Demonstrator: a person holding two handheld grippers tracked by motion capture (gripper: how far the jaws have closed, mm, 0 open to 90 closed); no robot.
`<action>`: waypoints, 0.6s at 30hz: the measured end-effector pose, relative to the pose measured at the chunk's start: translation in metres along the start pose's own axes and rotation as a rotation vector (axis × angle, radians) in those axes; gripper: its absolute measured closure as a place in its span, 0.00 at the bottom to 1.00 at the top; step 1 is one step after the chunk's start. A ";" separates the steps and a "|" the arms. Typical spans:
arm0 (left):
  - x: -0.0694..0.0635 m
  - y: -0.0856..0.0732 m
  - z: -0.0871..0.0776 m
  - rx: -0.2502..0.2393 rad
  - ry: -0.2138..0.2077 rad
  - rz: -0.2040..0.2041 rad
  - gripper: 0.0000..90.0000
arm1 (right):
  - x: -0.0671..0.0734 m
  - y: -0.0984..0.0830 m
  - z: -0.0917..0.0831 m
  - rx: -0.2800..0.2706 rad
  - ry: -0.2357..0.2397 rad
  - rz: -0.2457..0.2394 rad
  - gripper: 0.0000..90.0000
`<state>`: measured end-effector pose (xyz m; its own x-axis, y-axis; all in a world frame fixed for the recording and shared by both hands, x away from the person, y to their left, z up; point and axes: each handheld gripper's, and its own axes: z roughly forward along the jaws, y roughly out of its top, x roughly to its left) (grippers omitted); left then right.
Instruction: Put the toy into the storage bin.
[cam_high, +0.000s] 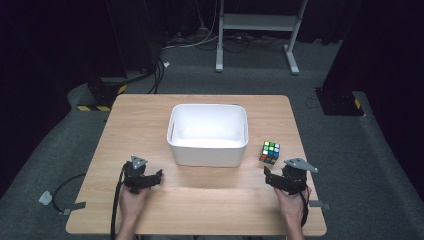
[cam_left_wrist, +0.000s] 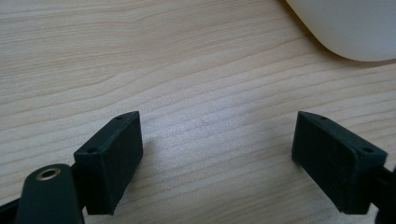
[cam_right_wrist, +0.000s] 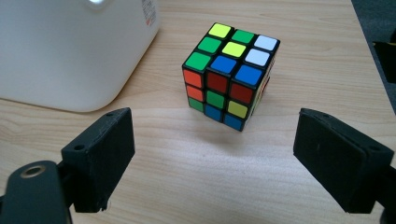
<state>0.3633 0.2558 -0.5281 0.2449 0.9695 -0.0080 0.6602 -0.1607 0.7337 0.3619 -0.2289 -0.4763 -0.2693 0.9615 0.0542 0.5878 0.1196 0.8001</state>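
The Rubik's cube (cam_right_wrist: 229, 77) sits on the wooden table (cam_high: 150, 125) ahead of the right gripper (cam_right_wrist: 215, 158), beyond the tips of its 2 black jaws and roughly centred on the gap between them, with bare wood between cube and pads. Those jaws stand spread wide with nothing between them, and neither pad touches the cube. In the high view the cube (cam_high: 269, 152) lies near the table's right edge, just beside the right front corner of the white plastic bin (cam_high: 207, 134) but apart from it, and the right gripper (cam_high: 280, 181) sits a little nearer the person, held in the right hand (cam_high: 291, 202). The left gripper (cam_high: 150, 179), held in the left hand (cam_high: 131, 200), hovers near the bin's left front corner, well apart from the cube. In the left gripper view its jaws (cam_left_wrist: 217, 161) are likewise spread wide over bare wood grain, holding nothing, with a rounded corner of the bin (cam_left_wrist: 345, 28) at the upper right. The right gripper view gives the cube's scrambled faces: a top of 3 green, 2 yellow, 2 white and 2 blue stickers, and a front of red, orange, green, blue and yellow. The high view alone shows the bin's open top, the grey carpet and a white frame stand (cam_high: 257, 22) behind the table.
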 end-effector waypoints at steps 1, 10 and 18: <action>0.000 0.000 0.000 -0.001 0.000 0.000 0.18 | 0.000 0.003 0.001 0.003 0.001 0.003 0.14; 0.000 0.000 0.000 0.000 0.000 0.000 0.18 | 0.000 0.013 0.007 0.005 -0.019 -0.008 0.14; 0.000 0.000 0.000 -0.001 0.000 0.000 0.18 | -0.005 0.023 0.018 0.015 -0.025 0.042 0.14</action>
<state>0.3631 0.2558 -0.5281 0.2449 0.9695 -0.0079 0.6598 -0.1607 0.7340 0.3902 -0.2262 -0.4690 -0.2256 0.9715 0.0725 0.6098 0.0827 0.7882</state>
